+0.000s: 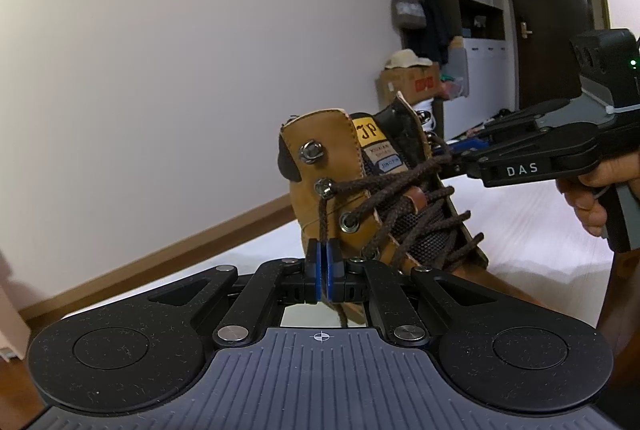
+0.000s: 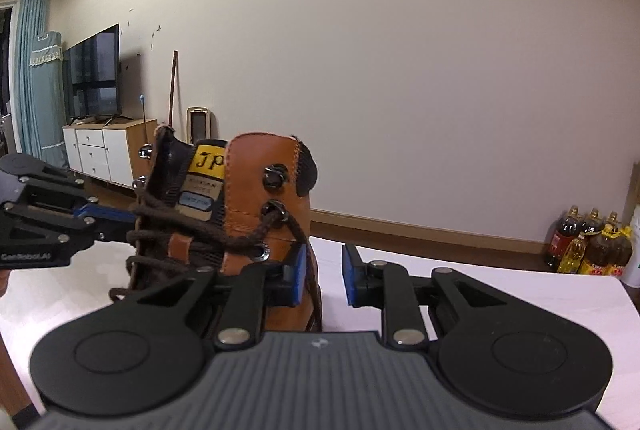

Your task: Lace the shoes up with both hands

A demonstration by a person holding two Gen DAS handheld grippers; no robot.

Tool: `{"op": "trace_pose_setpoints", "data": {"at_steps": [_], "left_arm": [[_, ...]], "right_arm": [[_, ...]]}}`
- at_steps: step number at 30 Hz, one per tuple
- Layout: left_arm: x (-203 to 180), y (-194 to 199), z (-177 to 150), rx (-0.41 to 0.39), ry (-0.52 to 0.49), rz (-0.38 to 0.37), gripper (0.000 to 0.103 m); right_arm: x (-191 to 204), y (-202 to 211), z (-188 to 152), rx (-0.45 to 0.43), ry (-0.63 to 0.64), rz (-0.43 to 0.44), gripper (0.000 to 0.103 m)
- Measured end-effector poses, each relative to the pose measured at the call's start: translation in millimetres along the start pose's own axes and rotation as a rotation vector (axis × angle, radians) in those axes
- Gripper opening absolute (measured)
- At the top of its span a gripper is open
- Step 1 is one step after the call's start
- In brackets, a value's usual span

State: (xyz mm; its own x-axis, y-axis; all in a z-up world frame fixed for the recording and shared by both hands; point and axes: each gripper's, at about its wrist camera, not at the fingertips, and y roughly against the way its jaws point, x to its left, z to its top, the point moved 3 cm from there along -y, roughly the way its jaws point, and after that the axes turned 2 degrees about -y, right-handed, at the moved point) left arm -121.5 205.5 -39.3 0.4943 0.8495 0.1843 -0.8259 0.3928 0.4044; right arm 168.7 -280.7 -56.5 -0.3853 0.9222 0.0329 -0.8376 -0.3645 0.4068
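A tan leather ankle boot (image 1: 332, 190) with a dark mesh tongue, metal eyelets and a yellow "JP" tongue label stood upright on the white surface (image 2: 500, 294). Its dark brown braided lace (image 1: 404, 206) crossed the tongue in several rows, and 1 loose end hung down each side from an upper eyelet.

The left gripper (image 1: 323, 262) sat low beside the boot, its blue-padded jaws pressed together on the lace end that dropped from the eyelet above. The right gripper (image 2: 323, 270) reached in from the opposite side; its jaws stood apart, with the other lace end (image 2: 310, 270) hanging just beside the inner pad, and no pad pressed on it. In the left wrist view the same right gripper pointed its tips at the crossed laces near the tongue, held by a hand (image 1: 592, 202) at the frame's right edge.

Behind the boot ran a plain pale wall with a wooden skirting board. To one side were a white and wood cabinet (image 2: 108, 146) carrying a dark television (image 2: 92, 70), and a teal curtain (image 2: 34, 70). Bottles of oil and dark liquid (image 2: 588, 242) stood on the floor by the wall. The other side showed a dark door (image 1: 548, 26), white shelving and a cardboard box (image 1: 408, 82).
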Motion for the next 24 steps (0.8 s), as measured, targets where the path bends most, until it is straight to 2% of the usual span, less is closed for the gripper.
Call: {"op": "trace_pose_setpoints", "data": {"at_steps": [2,4,7,9,10,13,21,24], "left_arm": [[9,26,-17,0.000,0.008,0.000,0.003],[11,44,-29,-0.001,0.014,0.000,0.003],[17,64,-42,-0.001,0.016,0.004,0.003],[24,85,-55,0.001,0.017,0.006,0.003],[27,95,-61,0.002,0.016,0.007,0.003],[34,118,-76,0.007,0.019,0.012,0.003],[52,204,-125,0.016,0.015,0.028,0.003],[55,231,-140,0.015,0.016,0.031,0.003]], "right_arm": [[-7,-1,0,0.022,-0.058,0.012,0.025],[-17,-4,-1,0.065,-0.130,0.011,0.042],[-33,-14,-12,0.210,-0.305,-0.010,0.044],[-38,-19,-21,0.280,-0.351,0.008,0.044],[-40,-19,-26,0.270,-0.341,0.052,0.042],[-44,-13,-32,0.153,-0.246,0.089,0.043],[-42,-24,-15,0.050,-0.151,0.082,0.042],[-32,-23,-8,-0.014,-0.040,0.056,0.042]]}}
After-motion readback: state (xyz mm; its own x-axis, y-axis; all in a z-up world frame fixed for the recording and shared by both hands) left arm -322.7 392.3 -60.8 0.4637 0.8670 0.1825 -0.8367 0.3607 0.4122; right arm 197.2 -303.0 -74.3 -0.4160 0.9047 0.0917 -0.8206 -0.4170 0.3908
